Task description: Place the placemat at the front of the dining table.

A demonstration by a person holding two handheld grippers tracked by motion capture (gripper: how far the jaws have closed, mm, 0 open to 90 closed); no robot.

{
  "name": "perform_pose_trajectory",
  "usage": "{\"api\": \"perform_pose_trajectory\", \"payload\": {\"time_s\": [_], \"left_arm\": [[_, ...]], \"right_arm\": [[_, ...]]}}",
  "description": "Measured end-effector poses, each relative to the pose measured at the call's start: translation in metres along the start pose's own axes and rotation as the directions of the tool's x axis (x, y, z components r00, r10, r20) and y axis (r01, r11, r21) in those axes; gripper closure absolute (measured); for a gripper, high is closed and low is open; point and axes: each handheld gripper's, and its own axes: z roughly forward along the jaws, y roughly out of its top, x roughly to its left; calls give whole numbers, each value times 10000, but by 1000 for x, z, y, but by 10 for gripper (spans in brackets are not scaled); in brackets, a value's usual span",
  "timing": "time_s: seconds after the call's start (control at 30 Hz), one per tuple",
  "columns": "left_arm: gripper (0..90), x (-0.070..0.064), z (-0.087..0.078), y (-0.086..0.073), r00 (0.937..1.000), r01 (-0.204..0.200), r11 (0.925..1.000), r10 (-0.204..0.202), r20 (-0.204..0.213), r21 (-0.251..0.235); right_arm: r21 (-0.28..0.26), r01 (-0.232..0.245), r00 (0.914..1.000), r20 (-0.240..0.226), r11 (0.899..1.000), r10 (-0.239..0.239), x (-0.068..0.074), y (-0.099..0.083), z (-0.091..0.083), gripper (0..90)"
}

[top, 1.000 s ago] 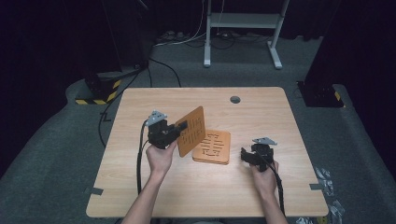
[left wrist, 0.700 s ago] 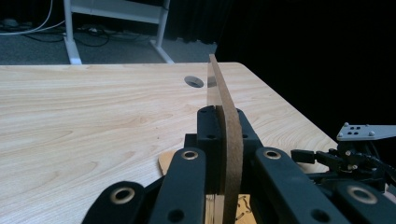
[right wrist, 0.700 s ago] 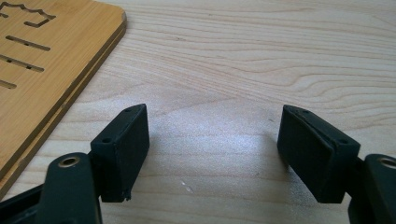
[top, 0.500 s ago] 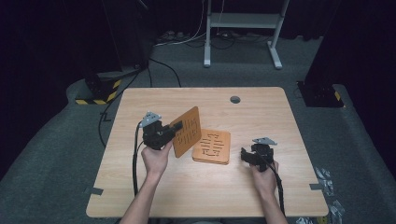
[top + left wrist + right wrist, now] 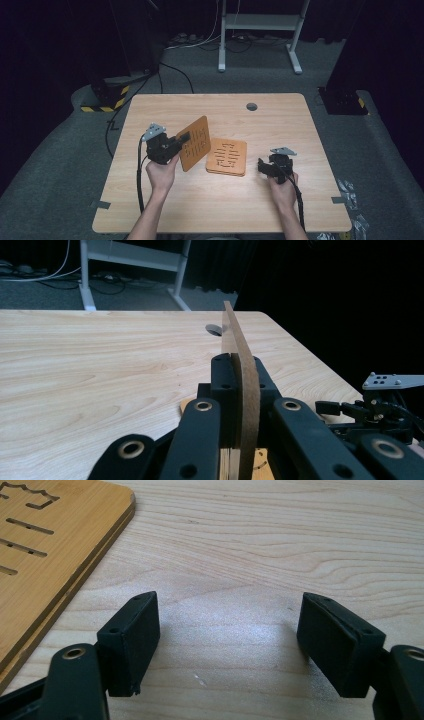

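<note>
Lifted board point(image 5: 194, 143) further left, clamped in left hand-held gripper point(image 5: 172, 146); second board point(image 5: 227, 156) flat; right hand-held gripper point(image 5: 264, 166) agape.

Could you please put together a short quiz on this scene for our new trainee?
1. True or false: the left claw holds a slotted board lifted off the table.
2. Which is the right claw doing? A) gripping a board B) standing open with nothing between its jaws C) resting on the board stack
3. Fill in: the flat board stack lies ____ the two claws.

Key:
1. True; the board is pinched on edge and tilted.
2. B; bare table shows between its jaws in the right gripper view.
3. Between.
</note>
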Motion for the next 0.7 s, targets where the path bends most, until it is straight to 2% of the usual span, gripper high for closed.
{"api": "perform_pose_trajectory", "payload": {"time_s": [0.13, 0.23, 0.37, 0.43, 0.7], "left_arm": [[858, 1, -5, -2, 10000, 5, 10000, -5, -56, -53], [859, 2, -8, -3, 9996, -114, 9999, 113, -268, -40], [859, 4, -13, -6, 9993, 17, 10000, -21, -379, -86], [858, 5, -17, -8, 9989, -53, 9999, 48, -473, -113], [859, 5, -32, -21, 9974, 37, 9998, -51, -715, -201]], "right_arm": [[-1, 1, 10000, -2, 10000, -1, 0, 0, 0, 250], [0, 3, 10000, -3, 10000, -3, 0, 0, 0, 250], [1, -1, 10000, -2, 10000, 1, 0, 0, 0, 250], [1, 3, 10000, 0, 10000, -3, 0, 0, 0, 250], [-4, 6, 10000, 6, 10000, -6, 0, 0, 0, 251]]}}
